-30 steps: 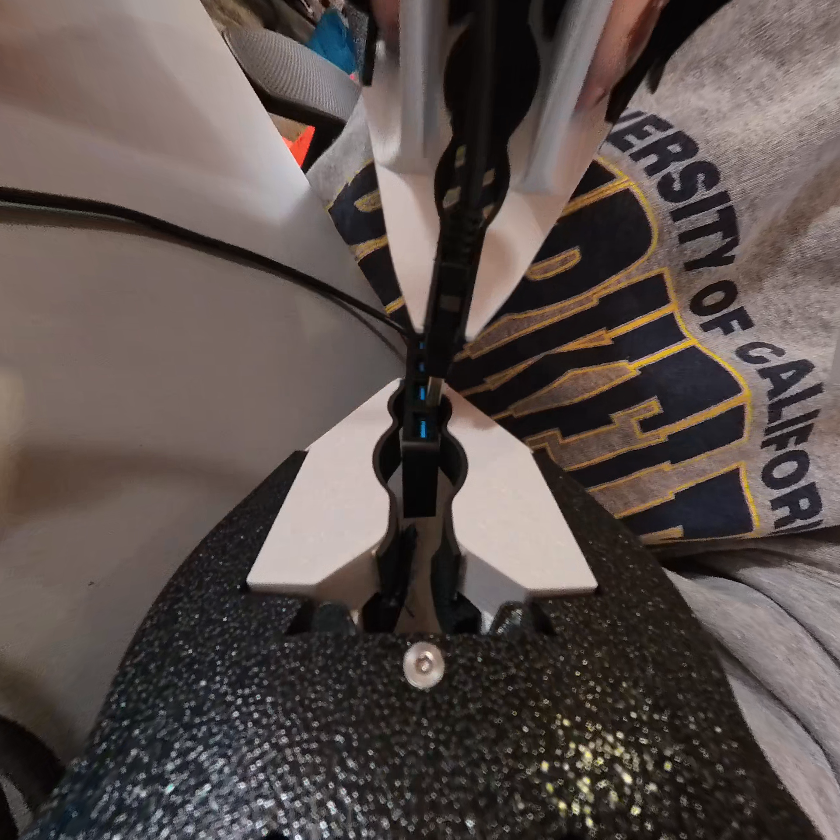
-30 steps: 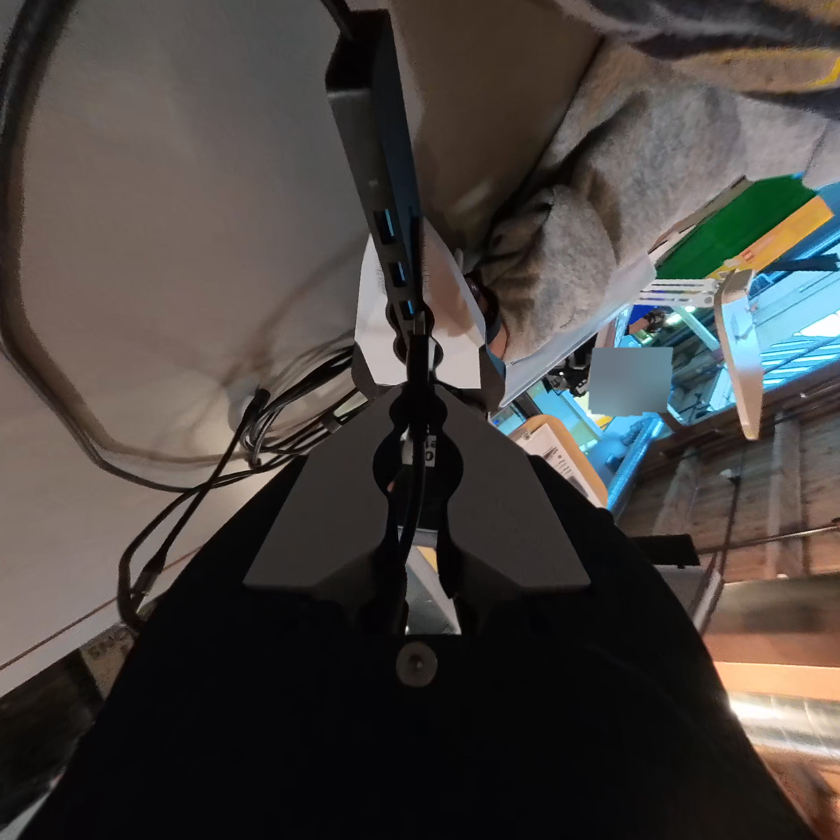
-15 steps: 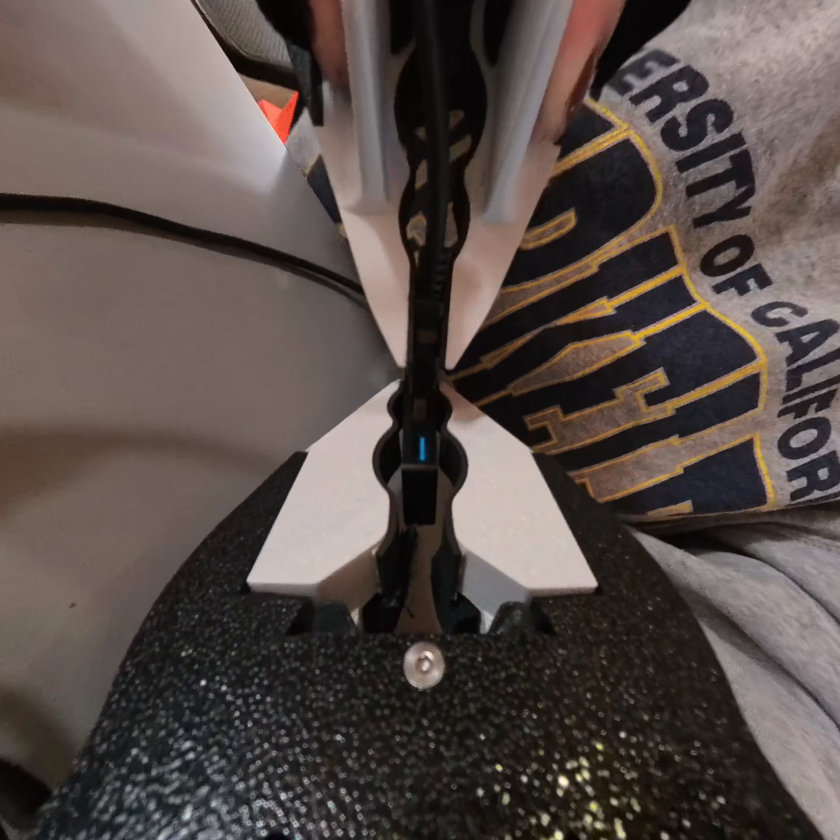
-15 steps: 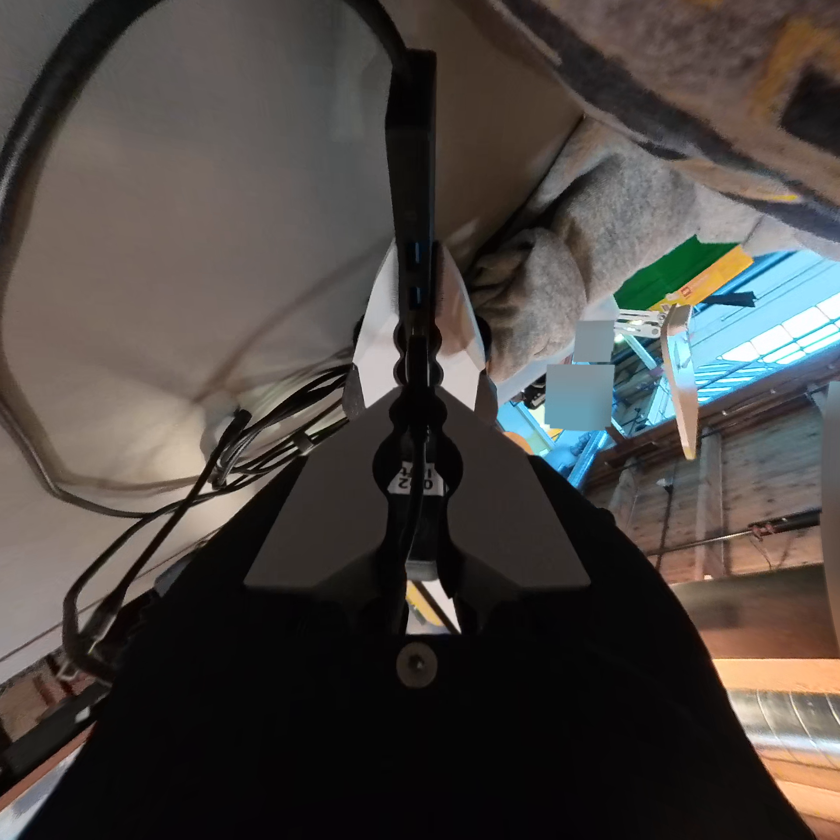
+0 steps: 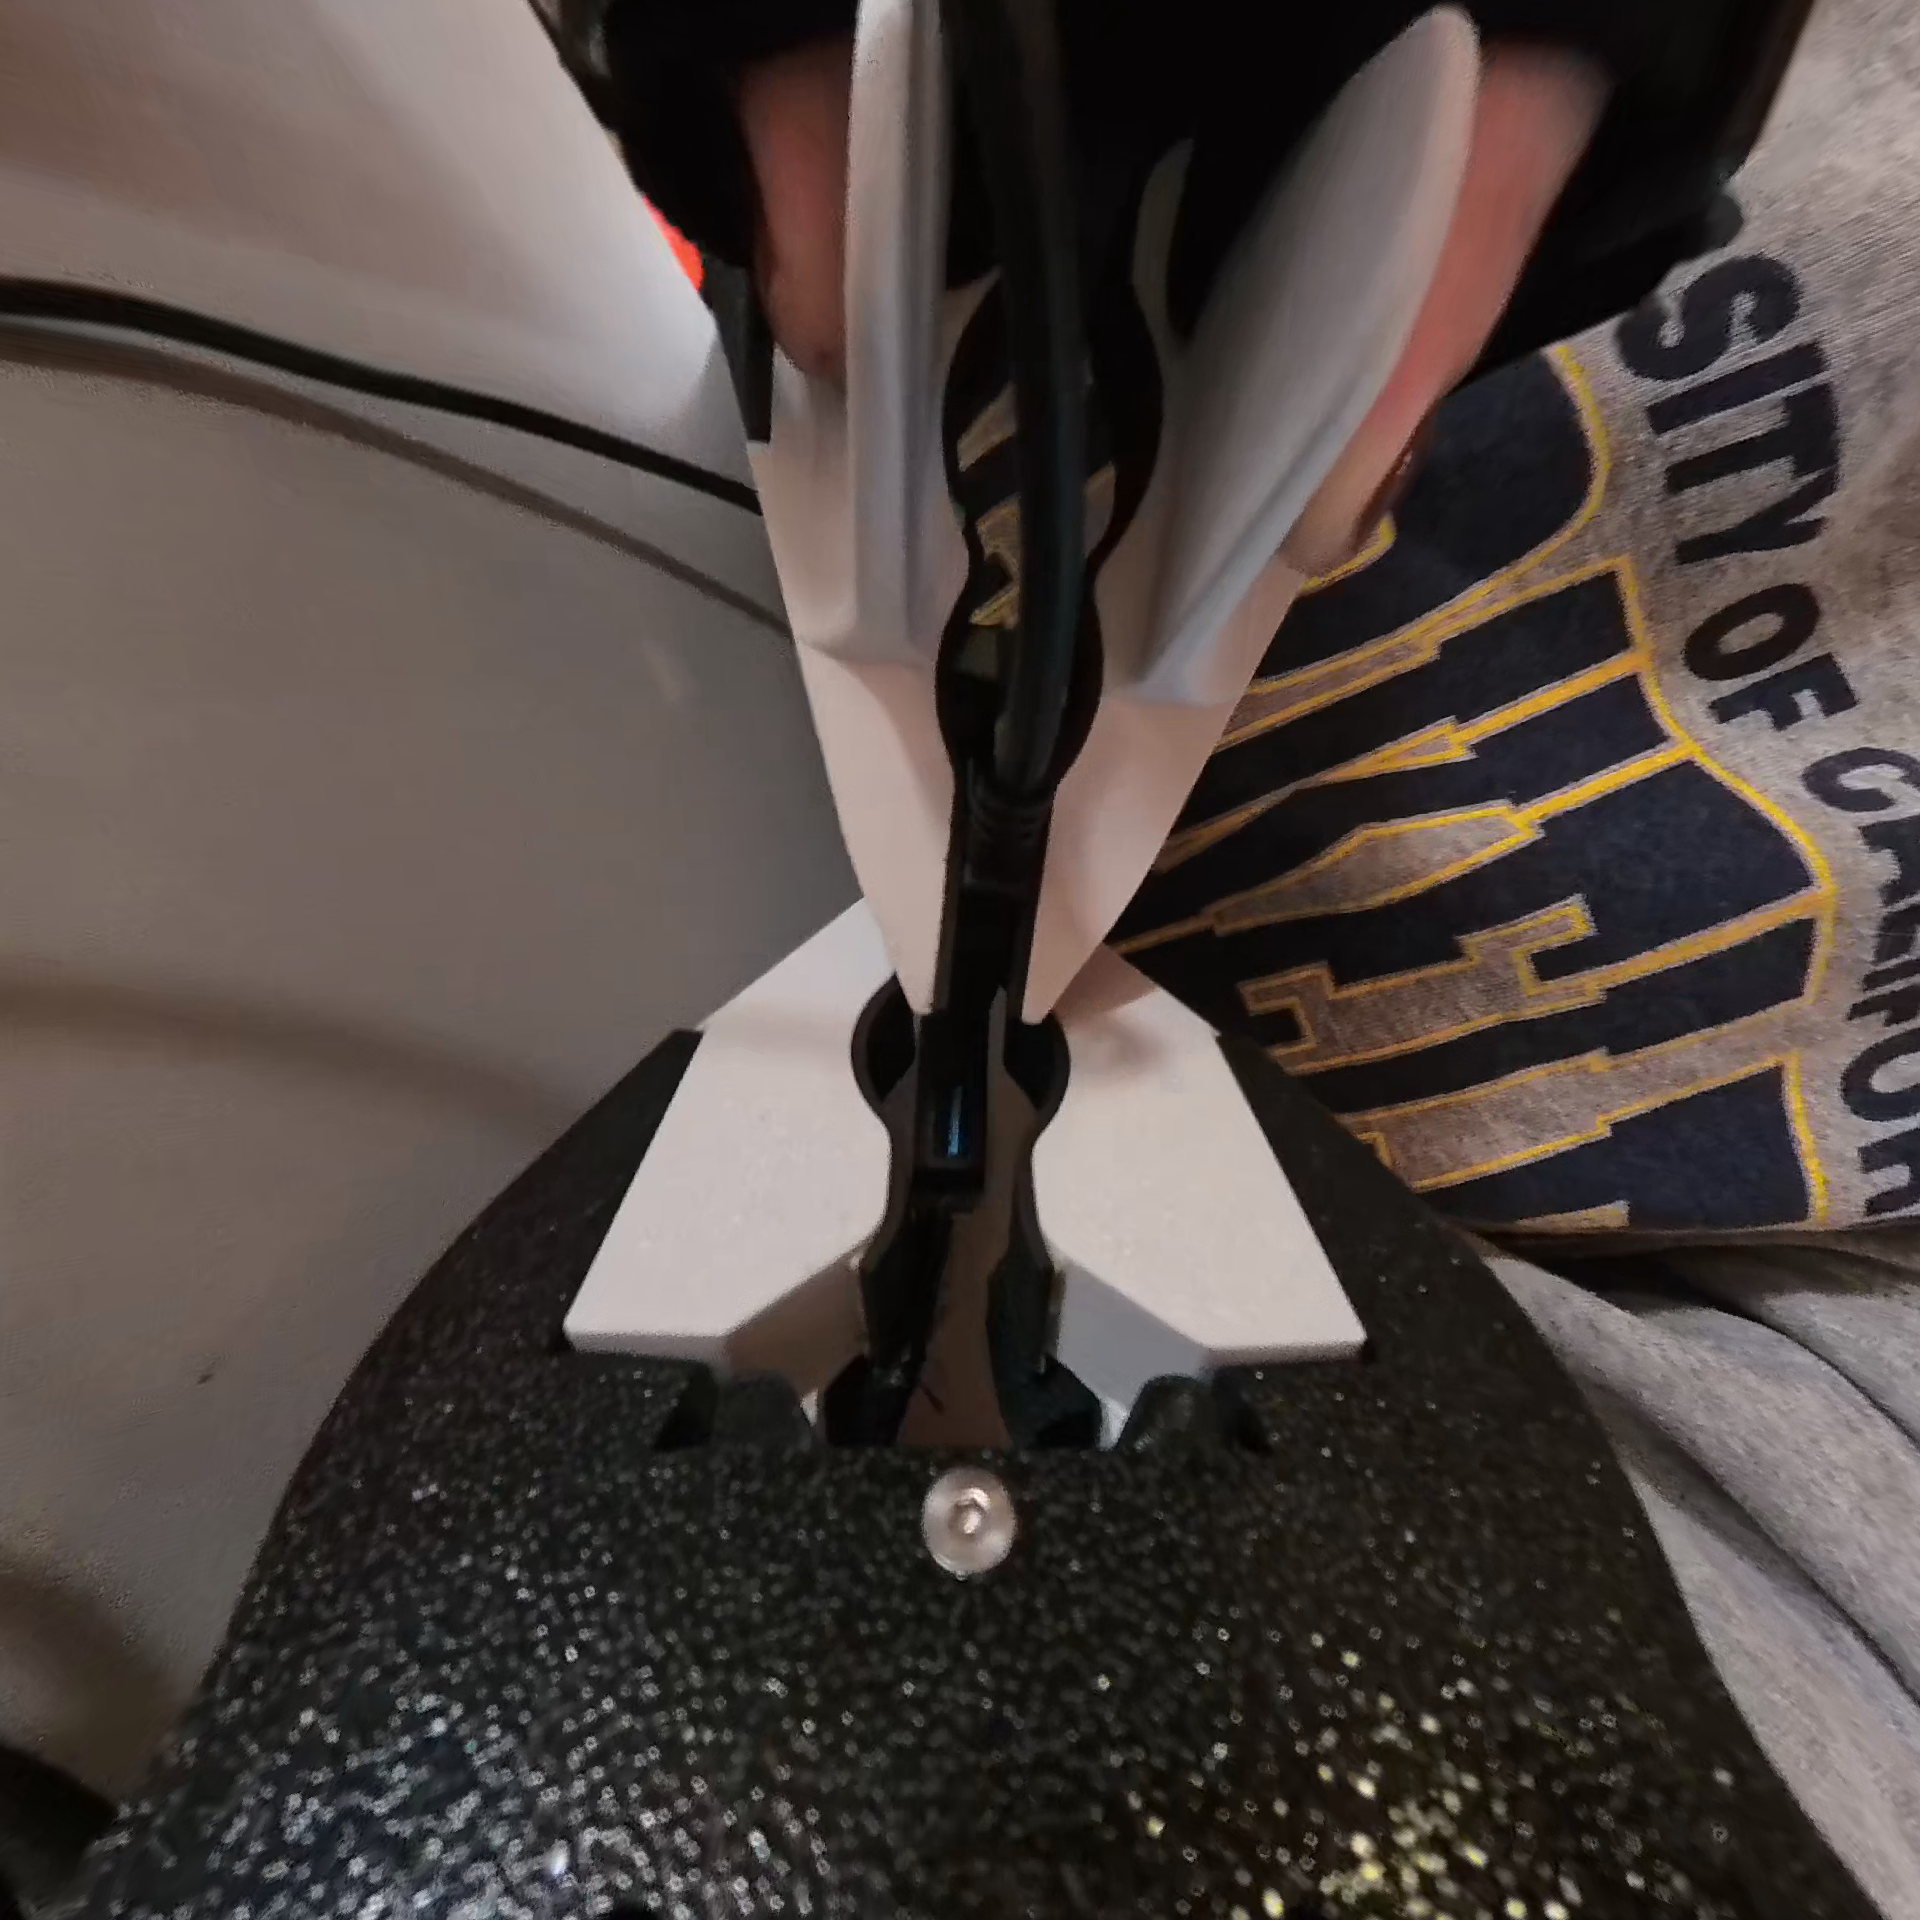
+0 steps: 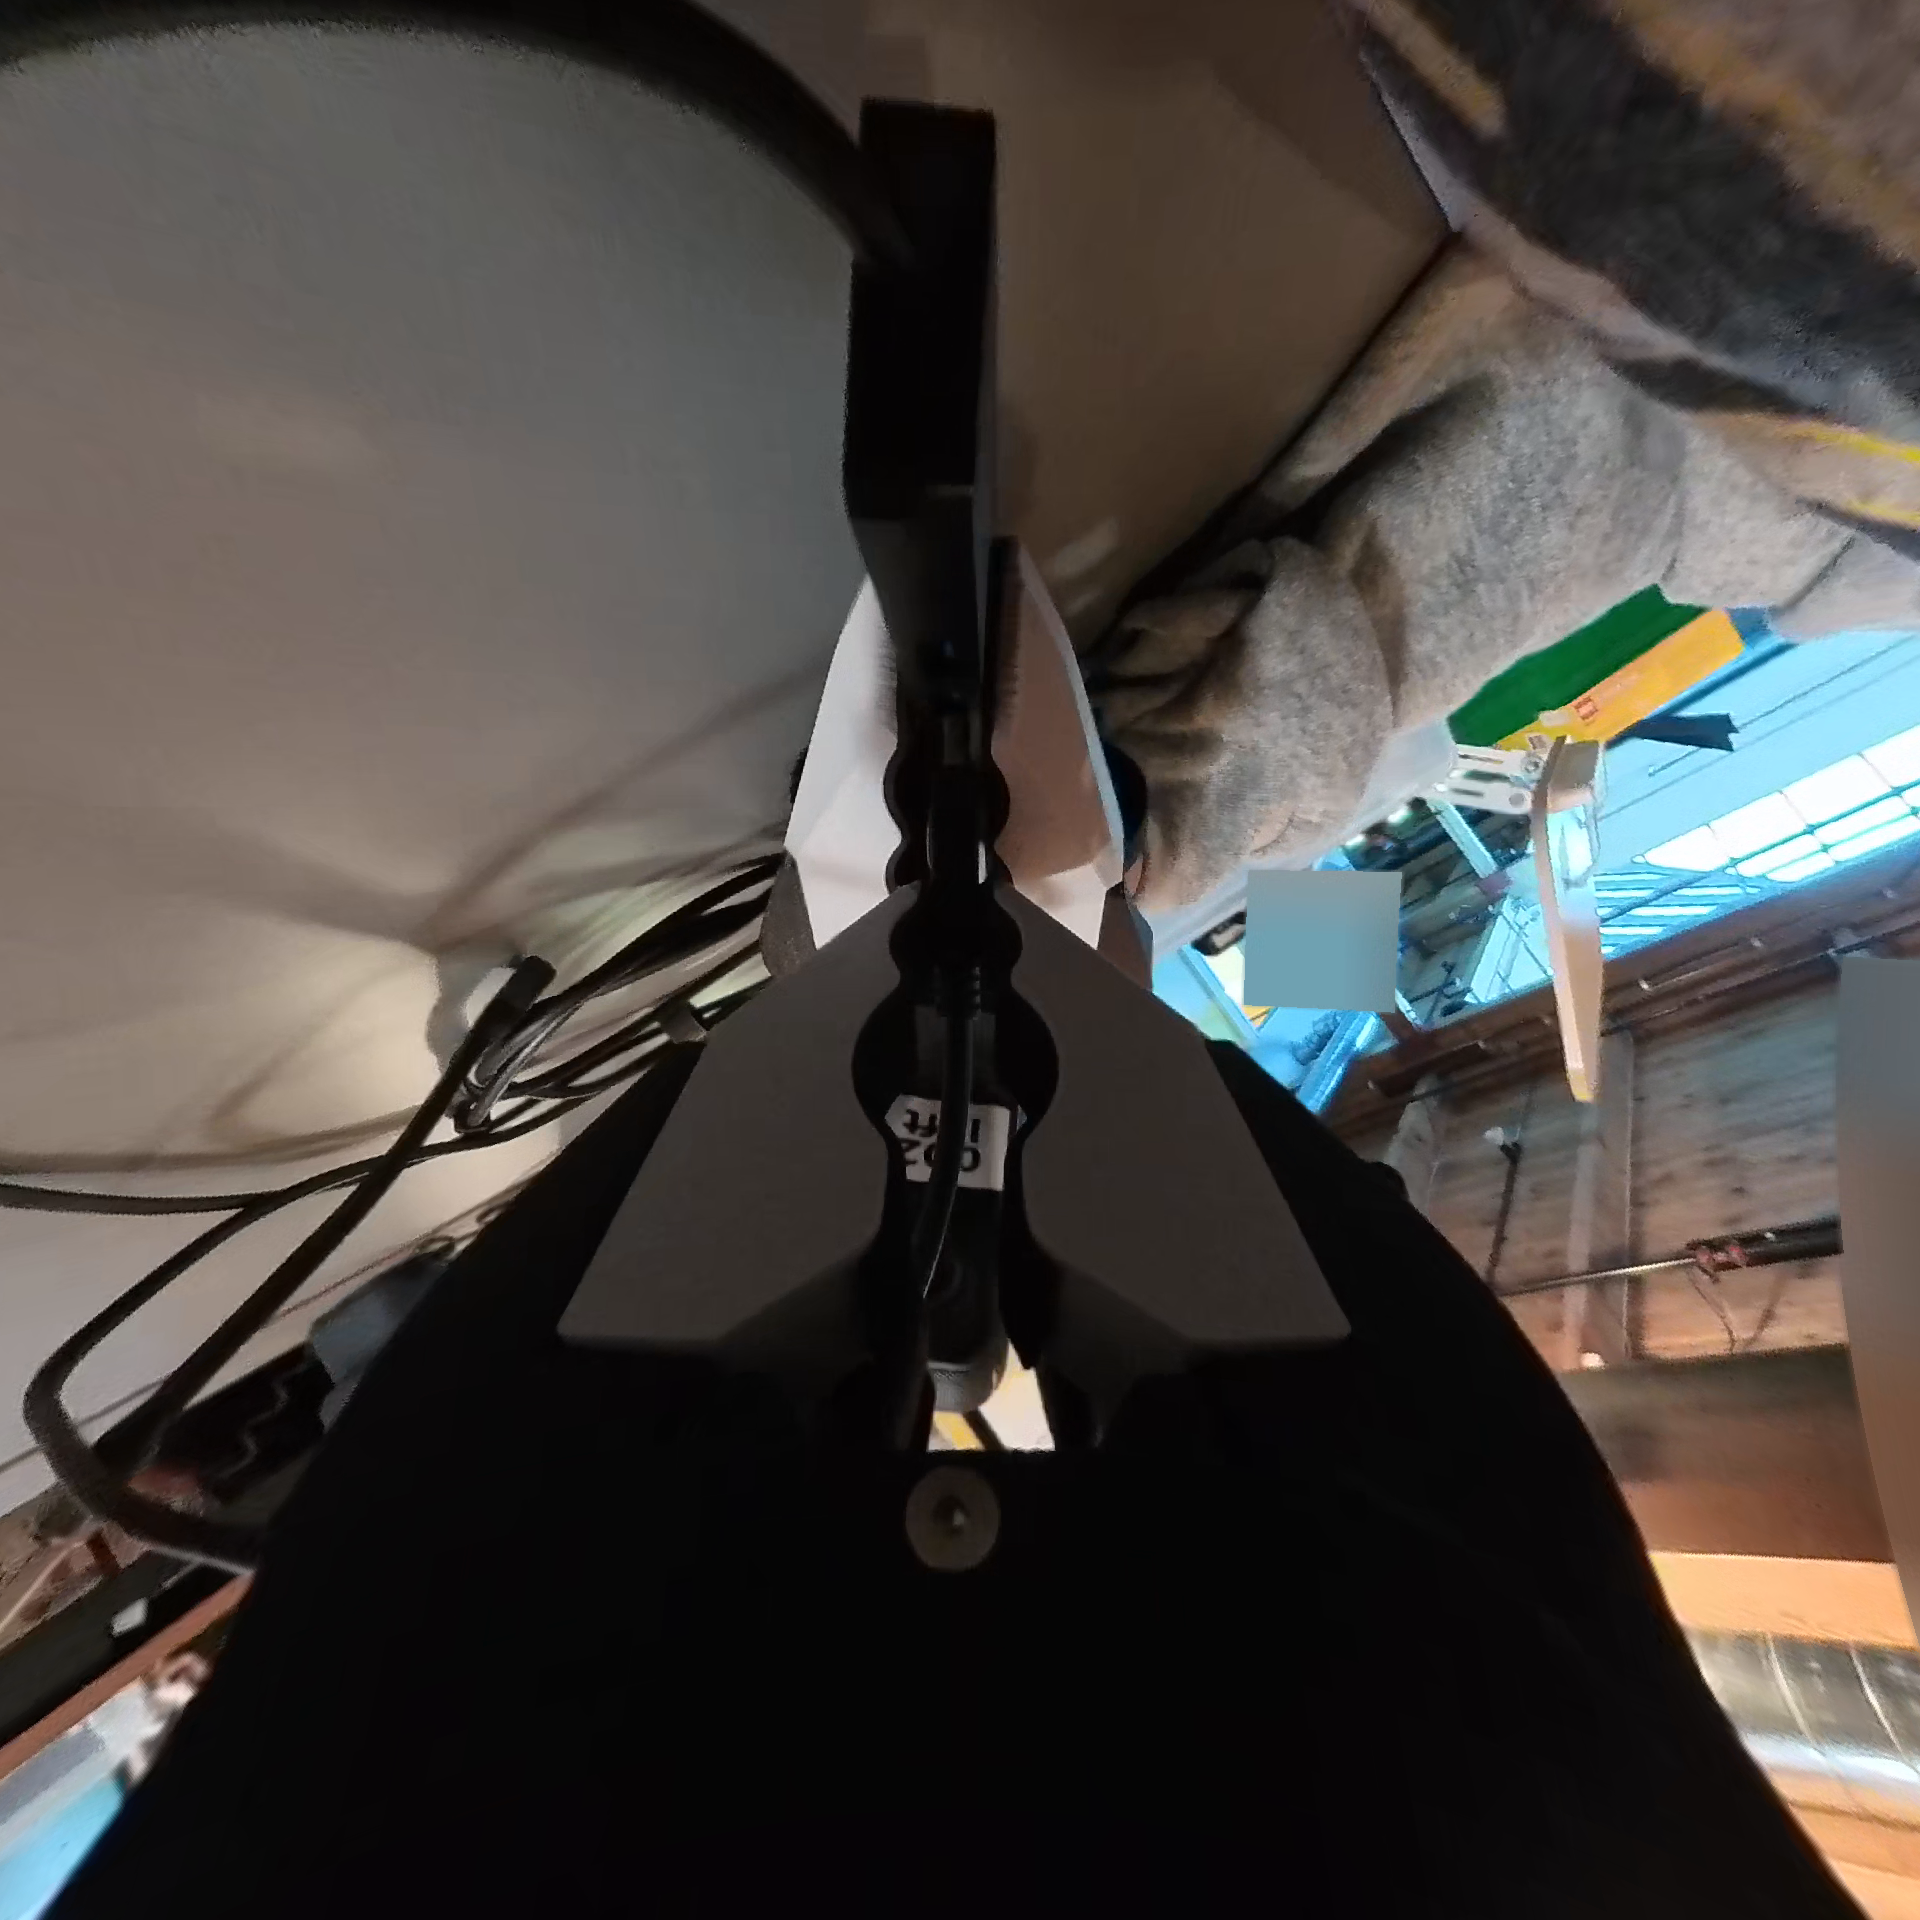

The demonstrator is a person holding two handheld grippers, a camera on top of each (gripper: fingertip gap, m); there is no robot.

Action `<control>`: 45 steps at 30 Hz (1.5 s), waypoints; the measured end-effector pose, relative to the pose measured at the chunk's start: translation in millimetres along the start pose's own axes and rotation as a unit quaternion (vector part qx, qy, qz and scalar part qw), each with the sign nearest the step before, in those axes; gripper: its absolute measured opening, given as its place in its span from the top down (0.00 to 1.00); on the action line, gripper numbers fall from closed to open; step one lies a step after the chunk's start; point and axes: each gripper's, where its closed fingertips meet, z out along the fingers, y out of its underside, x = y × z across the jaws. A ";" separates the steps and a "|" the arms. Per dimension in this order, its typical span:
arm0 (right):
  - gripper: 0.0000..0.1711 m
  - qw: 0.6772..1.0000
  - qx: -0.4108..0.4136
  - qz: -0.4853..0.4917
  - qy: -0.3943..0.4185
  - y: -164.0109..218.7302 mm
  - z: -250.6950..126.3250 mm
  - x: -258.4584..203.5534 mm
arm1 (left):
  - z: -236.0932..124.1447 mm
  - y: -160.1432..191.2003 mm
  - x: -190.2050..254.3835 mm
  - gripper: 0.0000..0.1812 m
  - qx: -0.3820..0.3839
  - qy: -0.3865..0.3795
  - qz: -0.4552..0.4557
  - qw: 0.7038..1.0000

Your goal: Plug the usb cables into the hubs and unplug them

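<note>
In the left wrist view my left gripper (image 5: 961, 1039) is shut on a dark USB hub (image 5: 951, 1127) with one blue-lit port showing between the white fingers. My right gripper (image 5: 977, 997) comes in from above, tip to tip with the left, shut on the black USB cable plug (image 5: 987, 883). The plug's front end meets the hub; the joint is hidden by the fingertips. In the right wrist view my right gripper (image 6: 951, 894) holds the plug (image 6: 948, 831) against the hub (image 6: 920, 416), which the left gripper (image 6: 951, 769) clamps.
A white table (image 5: 364, 831) lies to the left, with a black cable (image 5: 416, 390) across it. A person's grey sweatshirt (image 5: 1558, 935) fills the right. The right wrist view shows a bundle of black cables (image 6: 499, 1049) on the table and a grey sleeve (image 6: 1403, 644).
The right gripper has closed in on the left one with the plug. Earlier several blue ports showed on the hub; now only one shows and the fingertips touch.
</note>
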 end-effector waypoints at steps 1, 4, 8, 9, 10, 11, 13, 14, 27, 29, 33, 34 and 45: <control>0.97 1.000 -0.003 -0.004 0.001 -1.5 0.4 -0.7 | 1.1 1.1 -1.6 0.95 -0.004 -0.007 -0.001 1.000; 0.97 1.000 -0.013 0.000 0.001 -1.5 -1.1 -3.1 | 0.9 -1.3 -3.5 0.93 0.005 -0.010 -0.018 1.000; 0.96 0.999 -0.029 0.022 -0.005 -2.5 -6.5 -8.9 | -10.4 -10.9 -1.0 0.87 0.053 0.002 -0.036 0.998; 0.96 0.999 -0.035 0.031 -0.007 -2.7 -7.9 -11.1 | -12.2 -9.8 -2.5 0.85 0.055 -0.003 -0.043 0.998; 0.96 0.998 -0.042 0.040 -0.010 -2.4 -9.2 -13.3 | -13.1 -8.5 -4.7 0.85 0.054 -0.009 -0.052 0.997; 0.96 0.998 -0.050 0.045 -0.010 -1.8 -10.3 -15.1 | -13.5 -7.5 -5.8 0.83 0.053 -0.012 -0.056 0.997; 0.97 0.996 -0.064 0.057 -0.011 -0.8 -12.3 -18.4 | -14.6 -7.0 -8.3 0.82 0.053 -0.023 -0.058 0.997; 0.97 0.995 -0.072 0.063 -0.011 -0.1 -13.3 -19.6 | -15.3 -7.3 -9.2 0.82 0.056 -0.026 -0.061 0.996; 0.97 0.995 -0.082 0.047 -0.037 -2.9 -21.7 -30.8 | -43.9 -11.9 -32.8 0.80 0.092 -0.137 -0.074 0.983; 0.97 0.994 -0.083 0.060 -0.048 -2.3 -23.4 -36.4 | -60.5 -20.5 -39.8 0.80 0.126 -0.198 -0.080 0.969; 0.97 0.981 -0.113 0.137 -0.083 -3.6 -25.3 -56.5 | -74.0 -29.1 -32.7 0.80 0.172 -0.312 -0.028 0.934; 0.97 0.975 -0.120 0.158 -0.099 -6.7 -25.3 -64.4 | -72.7 -27.2 -29.0 0.80 0.173 -0.340 -0.008 0.924; 0.97 0.908 -0.203 0.358 -0.076 -1.0 -33.0 -93.8 | -46.3 1.2 10.0 0.68 0.172 -0.472 0.022 0.864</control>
